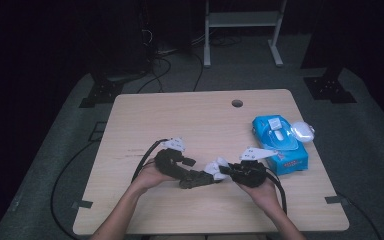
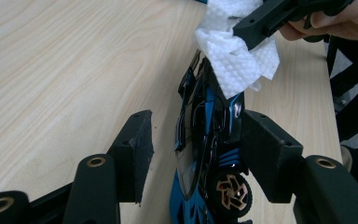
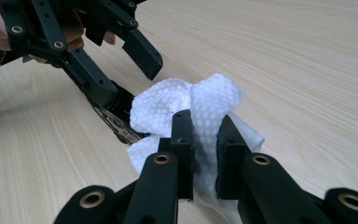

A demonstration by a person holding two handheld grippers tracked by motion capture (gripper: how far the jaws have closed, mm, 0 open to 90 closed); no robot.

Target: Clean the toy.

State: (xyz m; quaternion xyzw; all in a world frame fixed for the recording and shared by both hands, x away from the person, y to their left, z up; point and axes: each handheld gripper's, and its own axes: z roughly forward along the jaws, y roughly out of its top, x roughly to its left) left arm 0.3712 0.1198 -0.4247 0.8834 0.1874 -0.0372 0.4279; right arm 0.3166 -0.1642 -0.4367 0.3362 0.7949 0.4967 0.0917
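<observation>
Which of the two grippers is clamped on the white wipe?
The right gripper: its jaws pinch the white wipe. The left gripper differs, its jaws standing apart on either side of the blue and black toy car.

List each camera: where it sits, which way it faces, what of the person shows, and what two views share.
High view: above the person's side, facing forward and down on the table; both forearms and hands show.
Left gripper view: on the left gripper, looking along its jaws at the toy car; fingers of the other hand show.
Right gripper view: on the right gripper, clamped on the wipe.
Both gripper views share the wipe and car.
</observation>
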